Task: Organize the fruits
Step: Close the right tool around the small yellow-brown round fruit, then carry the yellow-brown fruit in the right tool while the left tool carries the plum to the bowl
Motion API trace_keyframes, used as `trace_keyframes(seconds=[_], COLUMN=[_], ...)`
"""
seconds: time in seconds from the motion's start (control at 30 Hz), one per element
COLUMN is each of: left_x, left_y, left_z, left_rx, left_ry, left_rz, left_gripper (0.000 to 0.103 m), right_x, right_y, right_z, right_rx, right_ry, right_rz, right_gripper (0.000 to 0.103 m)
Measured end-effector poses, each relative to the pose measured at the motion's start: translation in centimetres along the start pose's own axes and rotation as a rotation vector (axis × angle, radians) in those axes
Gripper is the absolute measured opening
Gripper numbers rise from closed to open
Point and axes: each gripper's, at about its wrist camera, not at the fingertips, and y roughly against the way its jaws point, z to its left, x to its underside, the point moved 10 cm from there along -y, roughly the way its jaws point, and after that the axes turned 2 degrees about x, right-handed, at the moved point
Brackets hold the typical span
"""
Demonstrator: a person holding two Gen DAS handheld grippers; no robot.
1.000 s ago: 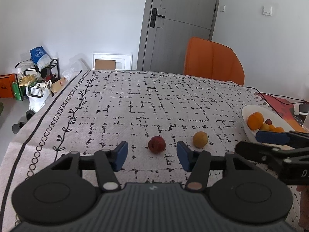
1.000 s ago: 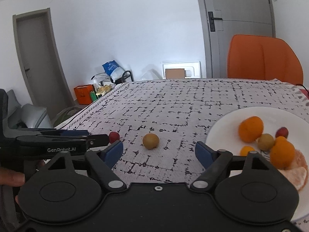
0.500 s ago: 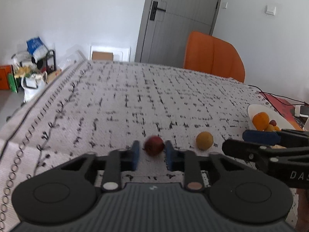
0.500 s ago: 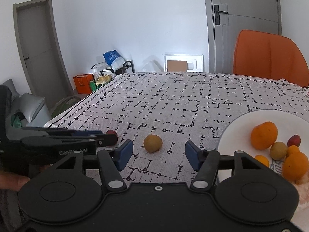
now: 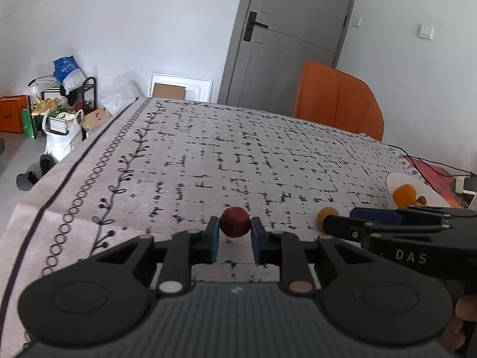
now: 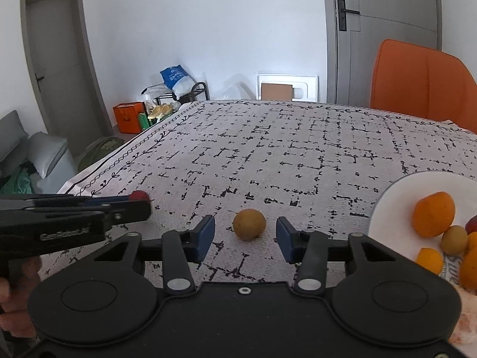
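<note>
Over on the left of the right wrist view, the left gripper [image 6: 140, 201] is reaching in from the frame's left edge, and a sliver of the dark red fruit [image 6: 137, 194] is peeking out at its tip. Its own camera is showing it plainly: the left gripper [image 5: 235, 232] is clamping that dark red fruit [image 5: 235, 221] between both blue pads, low in the centre of the frame, right down at the patterned tablecloth [image 5: 238, 155].

Moving right, the brownish-yellow fruit [image 6: 249, 224] is sitting on the cloth, centre-low in the right wrist view, and the right gripper [image 6: 245, 234] is closing in around it. The jaws are narrowing, with a gap showing on either side of the fruit, so the pads are not pressing yet.

Further right, the white plate [image 6: 393, 197] is poking in at the frame's right edge, carrying an orange fruit [image 6: 433, 218] and several smaller fruits beside it.

Upper right, an orange chair [image 6: 423, 83] is standing behind the table.
</note>
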Motion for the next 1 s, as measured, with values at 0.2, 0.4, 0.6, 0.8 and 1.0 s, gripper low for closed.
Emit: trace_keyframes(seconds=[0.2, 0.4, 0.6, 0.8, 1.0], left_x=[-0.2, -0.5, -0.5, -0.9, -1.4], left_y=[1.0, 1.7, 2.0, 2.1, 2.4], left_z=[1.3, 2.0, 1.6, 0.2, -1.5], left_rx=[-0.027, -0.042, -0.032, -0.013, 0.008], left_ry=[0.013, 0.017, 0.012, -0.006, -0.026], left_rz=[-0.014, -0.024, -0.03, -0.038, -0.05], left_gripper=[0.021, 0.021, 0.021, 0.021, 0.021], right_x=[-0.3, -0.2, -0.3, -1.0, -1.4], right_y=[-0.9, -1.9, -0.5, 1.9, 3.8], right_z=[0.6, 1.0, 1.0, 0.2, -1.9], right_rx=[0.001, 0.024, -0.007, -0.009, 0.02], right_ry=[0.011, 0.069, 0.048, 0.024, -0.006], right_rz=[0.007, 0.02, -0.001, -0.044, -0.081], right_gripper=[0.045, 0.023, 0.024, 0.024, 0.024])
